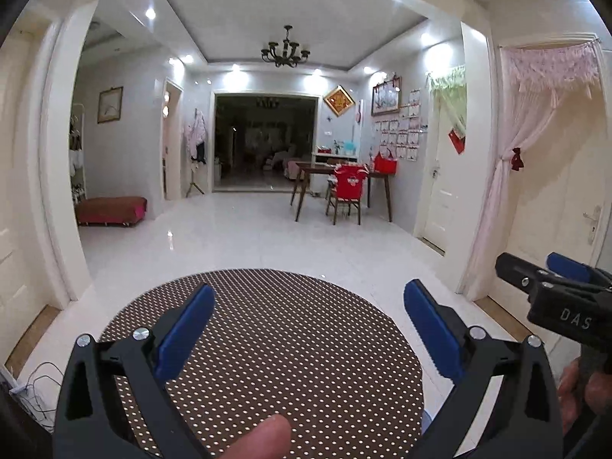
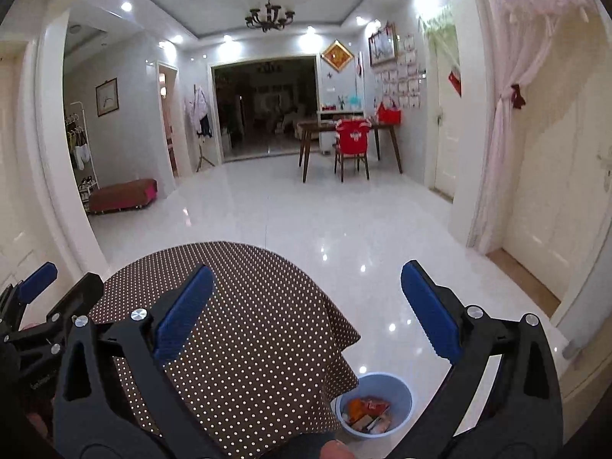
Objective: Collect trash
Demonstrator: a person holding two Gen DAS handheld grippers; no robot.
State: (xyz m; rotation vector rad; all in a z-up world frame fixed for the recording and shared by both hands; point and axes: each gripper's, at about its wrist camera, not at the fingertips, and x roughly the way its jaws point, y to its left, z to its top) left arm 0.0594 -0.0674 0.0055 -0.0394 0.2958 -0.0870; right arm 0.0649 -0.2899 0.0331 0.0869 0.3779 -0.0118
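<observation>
While the round table (image 2: 244, 329) with its dotted cloth fills the front, both the left gripper (image 1: 308, 329) and right gripper (image 2: 306, 313) hover spread wide, empty; the blue bin (image 2: 399, 390) at five o'clock holds the trash (image 2: 369, 413).

Left tongs (image 1: 309, 325) agape, right tongs (image 2: 307, 310) agape (both empty)

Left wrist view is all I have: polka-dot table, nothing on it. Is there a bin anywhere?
Observer: Yes, a light blue plastic bin stands on the floor beside the brown polka-dot tablecloth, below the right tool.
Operator: Anything in it?
Observer: Orange and red wrappers lie inside.
Operator: Is the right tool carrying something?
Observer: No, its jaws stand wide open with nothing between them.
</observation>
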